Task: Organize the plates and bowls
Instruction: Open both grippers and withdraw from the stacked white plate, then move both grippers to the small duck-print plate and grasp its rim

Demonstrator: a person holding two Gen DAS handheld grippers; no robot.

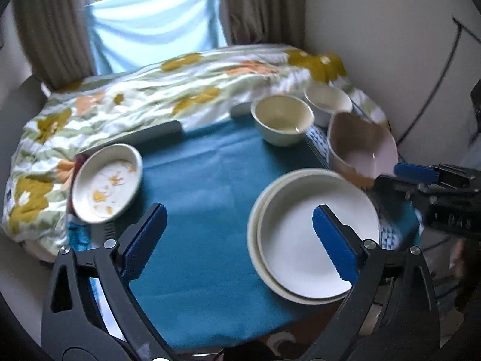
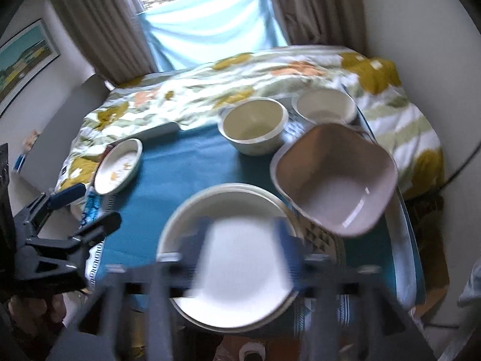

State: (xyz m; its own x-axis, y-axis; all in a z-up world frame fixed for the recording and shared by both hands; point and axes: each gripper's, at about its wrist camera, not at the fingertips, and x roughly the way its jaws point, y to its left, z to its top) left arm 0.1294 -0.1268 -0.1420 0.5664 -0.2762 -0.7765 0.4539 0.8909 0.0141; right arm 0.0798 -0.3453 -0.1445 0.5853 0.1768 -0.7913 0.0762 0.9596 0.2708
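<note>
Done: two white plates stacked near-right on my tabletop.
Left: patterned dish far-left; cream bowl, white bowl, pink square bowl far-right, unstacked (my guess).
Left tongs: apart, empty.
Right tongs: apart, empty.
Hidden: right tongs smeared; tabletop's near edge cut off.

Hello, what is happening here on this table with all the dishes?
A person is sorting dishes with a pair of tongs in each hand. Two white plates lie stacked on the blue cloth. Both the left tongs and the right tongs are open above the stack and hold nothing. Still apart are a flower-patterned dish at the left edge, a cream bowl, a white bowl behind it, and a pink square bowl.
</note>
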